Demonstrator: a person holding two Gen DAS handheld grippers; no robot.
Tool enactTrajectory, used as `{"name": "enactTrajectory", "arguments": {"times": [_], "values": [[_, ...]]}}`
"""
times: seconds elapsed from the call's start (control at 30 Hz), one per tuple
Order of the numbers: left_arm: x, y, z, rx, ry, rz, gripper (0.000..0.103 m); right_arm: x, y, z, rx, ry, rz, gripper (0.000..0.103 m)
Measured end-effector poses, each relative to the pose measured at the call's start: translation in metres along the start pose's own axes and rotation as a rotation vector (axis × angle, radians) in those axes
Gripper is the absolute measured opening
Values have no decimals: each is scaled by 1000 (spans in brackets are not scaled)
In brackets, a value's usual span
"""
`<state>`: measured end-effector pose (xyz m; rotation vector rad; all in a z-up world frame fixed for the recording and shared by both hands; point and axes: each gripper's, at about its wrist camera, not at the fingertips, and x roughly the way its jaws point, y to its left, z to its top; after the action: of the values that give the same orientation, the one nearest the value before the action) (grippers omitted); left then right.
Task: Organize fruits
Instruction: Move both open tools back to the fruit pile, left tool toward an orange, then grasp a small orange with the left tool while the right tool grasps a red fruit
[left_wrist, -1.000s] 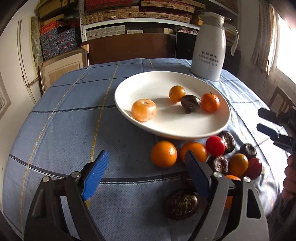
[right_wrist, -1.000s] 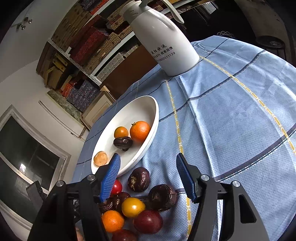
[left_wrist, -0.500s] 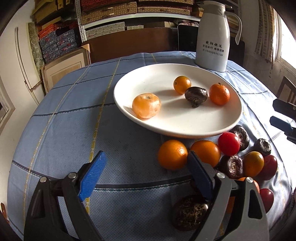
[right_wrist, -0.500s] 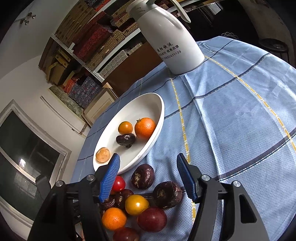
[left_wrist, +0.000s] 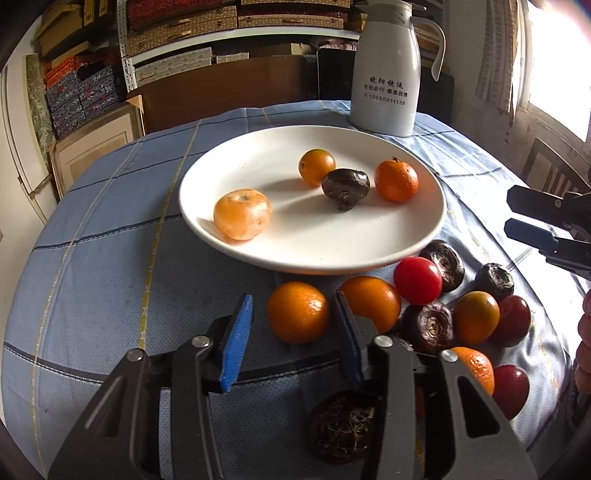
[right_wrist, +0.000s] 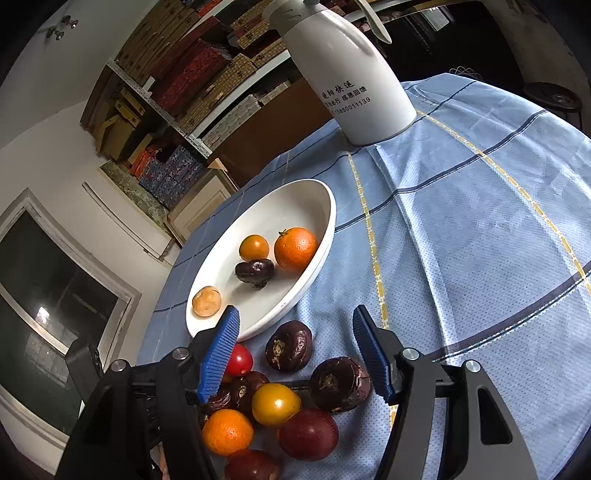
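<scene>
Orange fruit (left_wrist: 298, 312) between parted fingers of left gripper (left_wrist: 293, 332), untouched. Right gripper (right_wrist: 295, 350) spread wide above dark chestnut (right_wrist: 289, 345). Plate (left_wrist: 424, 236) nearby.

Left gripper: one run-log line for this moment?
left gripper: open, jaws bracketing orange on tablecloth | right gripper: open, empty | plate: four fruits

Four fruits (left_wrist: 396, 180) on white plate (left_wrist: 258, 155)
</scene>
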<state>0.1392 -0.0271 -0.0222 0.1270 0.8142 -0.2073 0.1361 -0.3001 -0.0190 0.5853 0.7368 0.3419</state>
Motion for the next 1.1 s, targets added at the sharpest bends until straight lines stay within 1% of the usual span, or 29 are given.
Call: {"name": "enactTrajectory", "arguments": {"times": [0.03, 0.1, 0.13, 0.2, 0.23, 0.4, 0.47, 0.57, 0.63, 0.73, 0.8, 0.83, 0.9, 1.1], "values": [[2, 1, 0, -6, 13, -14, 37, 0, 1, -1, -6, 3, 1, 65], [6, 5, -1, -30, 36, -50, 36, 2, 5, -2, -23, 13, 5, 65], [5, 7, -1, -40, 37, -51, 36, 3, 8, -3, -36, 20, 10, 65], [3, 12, -3, -52, 38, -11, 36, 5, 15, -6, -65, 35, 20, 65], [1, 16, -4, -66, 38, -4, 36, 7, 19, -9, -85, 47, 29, 65], [-1, 32, -4, -133, 37, 9, 36, 21, 38, -22, -167, 118, 59, 63], [0, 32, -4, -133, 43, 9, 36, 28, 46, -26, -199, 146, 62, 61], [1, 30, -5, -119, 47, 20, 36, 36, 57, -31, -239, 179, 76, 53], [2, 29, -4, -120, 48, 16, 36, 43, 64, -33, -265, 191, 60, 51], [2, 28, -4, -119, 49, 16, 36, 54, 69, -35, -294, 220, 37, 44], [1, 28, -4, -117, 49, 16, 36, 57, 73, -37, -329, 209, 9, 39], [1, 28, -4, -115, 49, 16, 36, 58, 73, -38, -340, 206, 4, 33], [1, 28, -4, -112, 48, 16, 36, 56, 71, -38, -342, 197, -4, 27], [-3, 25, -6, -108, 41, 15, 36, 40, 66, -40, -335, 158, 17, 27]]}}
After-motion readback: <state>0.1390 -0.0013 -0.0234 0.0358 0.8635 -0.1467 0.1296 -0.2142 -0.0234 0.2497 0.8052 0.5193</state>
